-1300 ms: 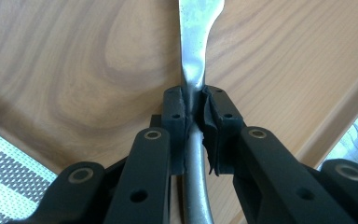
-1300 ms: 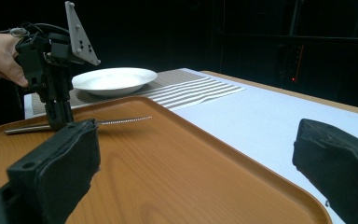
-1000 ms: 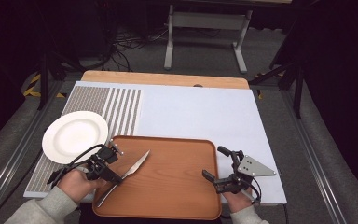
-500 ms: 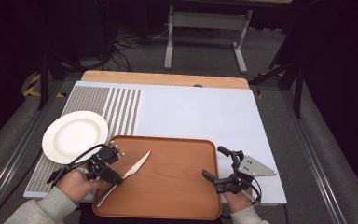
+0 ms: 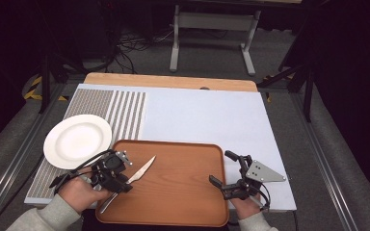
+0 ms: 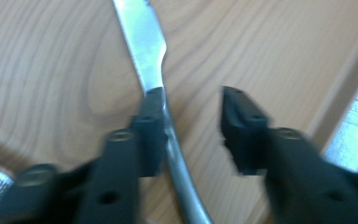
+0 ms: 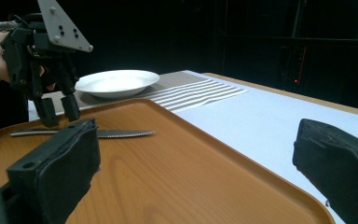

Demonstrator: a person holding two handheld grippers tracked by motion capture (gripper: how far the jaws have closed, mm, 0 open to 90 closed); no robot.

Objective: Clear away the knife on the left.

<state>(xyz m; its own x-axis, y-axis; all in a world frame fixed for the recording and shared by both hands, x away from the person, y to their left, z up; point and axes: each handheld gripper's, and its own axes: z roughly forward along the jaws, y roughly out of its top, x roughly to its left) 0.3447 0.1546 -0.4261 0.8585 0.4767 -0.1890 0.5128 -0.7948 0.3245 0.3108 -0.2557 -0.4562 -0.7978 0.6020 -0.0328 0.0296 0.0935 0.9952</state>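
— What colour was the tray [image 5: 173, 192]?

— Orange-brown, with a wood grain. The knife [image 5: 142, 171] on it was plain silvery steel.

— And beside the tray?

— A white plate [image 5: 77, 140] left of it, on a mat [image 5: 125, 115] striped grey and white; the rest of that mat, beyond the tray, was plain pale blue-white.

— The grippers?

— Both black: the left gripper [image 5: 120, 180] and the right gripper [image 5: 221, 173], which carried a grey plate.

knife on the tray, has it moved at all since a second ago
No. In the high view the knife lies at the same slant on the tray, tip as far from the tray's far rim as before. The left gripper straddles its handle, jaws apart.
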